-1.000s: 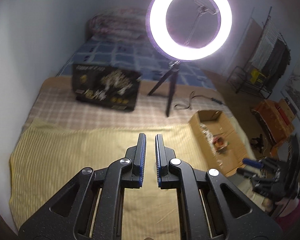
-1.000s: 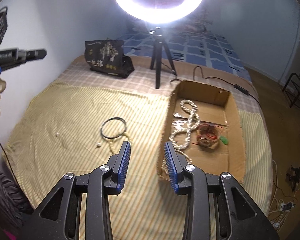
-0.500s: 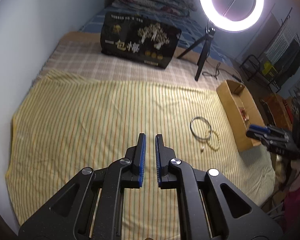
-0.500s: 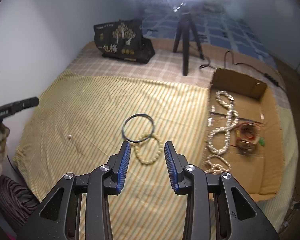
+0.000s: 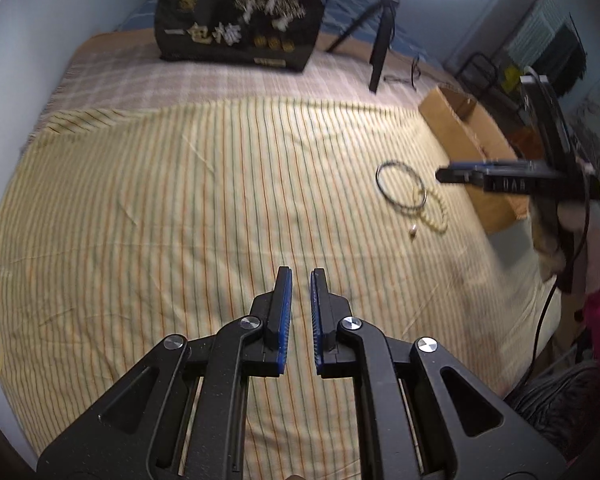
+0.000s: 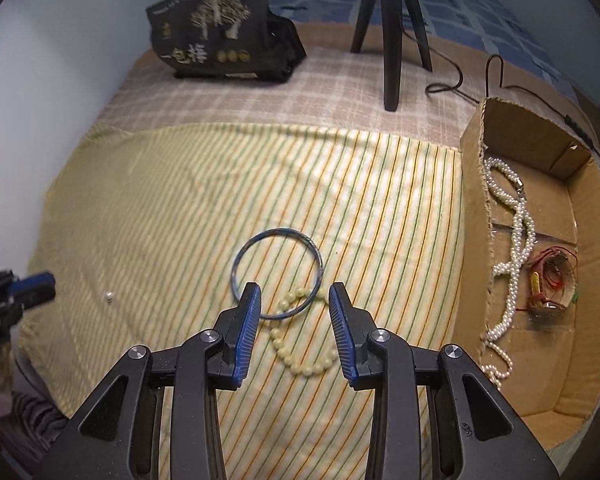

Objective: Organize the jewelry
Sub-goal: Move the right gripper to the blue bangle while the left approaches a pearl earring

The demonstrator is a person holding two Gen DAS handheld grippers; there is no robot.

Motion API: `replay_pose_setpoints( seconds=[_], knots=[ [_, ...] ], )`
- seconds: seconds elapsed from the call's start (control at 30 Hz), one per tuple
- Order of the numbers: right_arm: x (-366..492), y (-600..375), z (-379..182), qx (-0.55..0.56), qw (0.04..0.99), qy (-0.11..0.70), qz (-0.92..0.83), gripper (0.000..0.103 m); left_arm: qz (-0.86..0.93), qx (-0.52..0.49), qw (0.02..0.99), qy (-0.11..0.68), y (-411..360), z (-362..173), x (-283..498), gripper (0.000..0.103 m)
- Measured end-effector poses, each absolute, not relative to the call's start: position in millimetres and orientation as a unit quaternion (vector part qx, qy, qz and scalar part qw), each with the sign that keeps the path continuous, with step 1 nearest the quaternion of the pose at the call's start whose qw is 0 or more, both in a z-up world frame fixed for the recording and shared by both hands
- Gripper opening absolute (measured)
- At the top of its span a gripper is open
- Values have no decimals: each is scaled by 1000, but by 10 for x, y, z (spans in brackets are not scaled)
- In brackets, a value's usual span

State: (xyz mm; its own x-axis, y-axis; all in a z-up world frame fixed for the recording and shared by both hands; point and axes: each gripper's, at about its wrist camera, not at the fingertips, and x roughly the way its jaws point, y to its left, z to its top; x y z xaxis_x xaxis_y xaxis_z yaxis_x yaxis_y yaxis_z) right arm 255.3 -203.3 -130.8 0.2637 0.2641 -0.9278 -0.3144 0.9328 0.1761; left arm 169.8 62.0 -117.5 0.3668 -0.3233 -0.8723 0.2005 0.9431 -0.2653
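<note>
1. Landmark: the yellow striped cloth [image 6: 171, 208] spread on the bed; we place every item relative to it.
2. Blue bangle [image 6: 277, 274]: lies flat on the cloth, toward the edge that meets the cardboard box [image 6: 588, 264]. In the right wrist view it sits just ahead of our right gripper [image 6: 293, 300], and its near arc passes behind the left fingertip.
3. Yellow bead bracelet [image 6: 300, 340]: on the cloth, overlapping the bangle's near arc and framed in the gap between our right gripper's fingers.
4. Right gripper: jaws stand partly apart with nothing clamped; the pads touch neither ring. It points steeply down at the cloth. From the left wrist view we see it side-on [image 5: 444, 175], near the bangle [image 5: 400, 187], held by a hand in a pale glove beside a pink sleeve.
5. Left gripper [image 5: 301, 276]: jaws drawn together, only a narrow slit left, holding nothing. It is angled down over bare cloth [image 5: 179, 200], well apart from the bangle and bracelet [image 5: 436, 214].
6. Small white bead [image 6: 108, 296]: loose on the cloth, between the bangle and the left gripper's tip at the frame edge [image 6: 39, 282].
7. Box contents, beside the cloth: white pearl strand [image 6: 514, 256] and a red tangle [image 6: 552, 276].
8. Beyond the cloth: black printed bag [image 6: 219, 40] and tripod legs [image 6: 392, 28].
</note>
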Motion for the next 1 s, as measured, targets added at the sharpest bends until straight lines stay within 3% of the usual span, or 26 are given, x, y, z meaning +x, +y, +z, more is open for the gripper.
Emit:
replay_pose_setpoints(
  seconds=[0.43,0.53,1.0],
  knots=[
    [2722,-1998,-1494,-34,781,599,172,33,-169,-29,803,571,536,-1486,1762,6],
    [2731,-1994,-1511,-37,780,601,170,33,-165,-17,801,575,500,-1540,1763,16],
    [2808,-1911,-1656,-51,774,609,166,33,-151,17,801,579,426,-1704,1793,16]
  ],
)
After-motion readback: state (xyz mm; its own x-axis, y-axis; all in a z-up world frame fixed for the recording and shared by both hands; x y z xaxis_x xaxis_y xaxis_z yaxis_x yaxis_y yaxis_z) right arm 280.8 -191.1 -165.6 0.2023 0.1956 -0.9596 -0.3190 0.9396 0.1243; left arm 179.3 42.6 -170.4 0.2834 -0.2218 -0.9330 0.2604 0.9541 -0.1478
